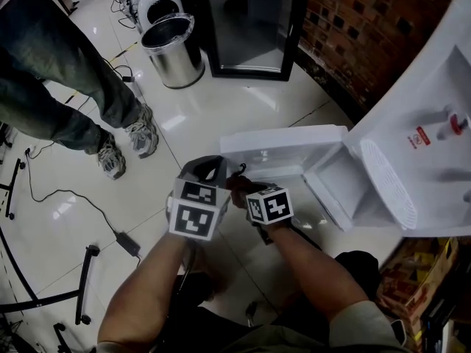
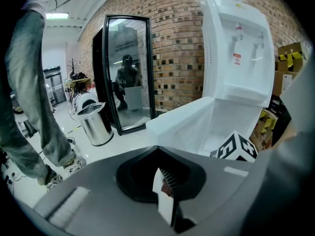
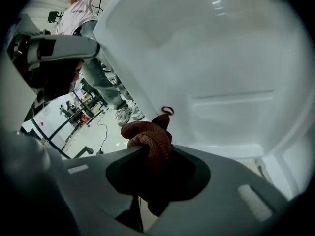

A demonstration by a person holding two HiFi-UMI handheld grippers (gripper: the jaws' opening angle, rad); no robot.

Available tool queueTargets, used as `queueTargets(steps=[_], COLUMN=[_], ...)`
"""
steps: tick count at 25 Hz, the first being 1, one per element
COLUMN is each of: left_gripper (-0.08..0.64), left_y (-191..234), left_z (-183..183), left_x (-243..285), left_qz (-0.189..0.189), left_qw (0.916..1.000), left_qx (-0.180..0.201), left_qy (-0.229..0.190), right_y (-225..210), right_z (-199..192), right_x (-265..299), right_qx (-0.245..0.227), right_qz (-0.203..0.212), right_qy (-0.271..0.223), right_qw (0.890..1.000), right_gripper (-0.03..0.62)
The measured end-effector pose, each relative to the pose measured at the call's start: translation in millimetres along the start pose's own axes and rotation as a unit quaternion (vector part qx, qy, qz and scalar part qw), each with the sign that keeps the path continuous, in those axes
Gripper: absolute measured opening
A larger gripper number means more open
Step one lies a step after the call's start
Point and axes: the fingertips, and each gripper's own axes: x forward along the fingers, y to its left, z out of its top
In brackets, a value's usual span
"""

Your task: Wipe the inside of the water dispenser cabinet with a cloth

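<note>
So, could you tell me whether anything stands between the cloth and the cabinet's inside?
Nothing visible does: the cabinet door stands open, and the brown cloth in the right gripper is just outside the opening.

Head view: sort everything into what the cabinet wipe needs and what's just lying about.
For the job: cloth, held in the right gripper; water dispenser; its open cabinet; cabinet door.
Lying about: steel bin; mirror; floor cables; cardboard boxes.

Open cabinet door point(image 1: 283, 142) left of water dispenser point(image 1: 434, 101), bin point(image 1: 173, 57) behind, mirror point(image 1: 250, 20) right of bin
</note>
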Motion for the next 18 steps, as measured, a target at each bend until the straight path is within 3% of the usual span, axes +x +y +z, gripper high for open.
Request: queueTargets(steps=[5,7,9,11,12,15,18], left_gripper=[0.000,0.000,0.000,0.000,0.000,0.000,0.000], left_y=[-0.3,-19.6,-58.8,-90.6,-100.1,-100.9,-68.8], left_z=[-0.3,0.0,3.3,12.8,18.6,38.6,57.5], left_x=[-0.1,-0.4,-0.6,-1.5,-3.2,-11.9,-18.0], left_qz=[-0.008,-0.053,-0.096,-0.107,-0.118,-0.134,-0.089], left_qw=[0.9999,0.9986,0.9930,0.9830,0.9795,0.9817,0.9903], left_qx=[-0.007,0.007,0.069,0.148,0.161,0.126,0.075], left_qy=[0.000,0.000,-0.004,-0.016,-0.024,-0.049,-0.076], right_y=[1.4,-1.3,-1.6,-7.4,-13.2,-37.8,-67.3], right_z=[4.4,8.7,14.4,18.7,20.1,22.7,24.8], right_x=[23.5,28.5,29.6,27.3,25.3,17.5,9.2], right_qx=[0.000,0.008,0.021,0.036,0.044,0.064,0.079], right_qz=[-0.011,-0.018,-0.015,-0.018,-0.024,-0.052,-0.091], right_qy=[0.006,0.000,-0.007,-0.015,-0.020,-0.033,-0.047], right_qw=[1.000,1.000,1.000,0.999,0.999,0.996,0.992], right_gripper=[0.107,0.107,0.107,0.106,0.106,0.106,0.106])
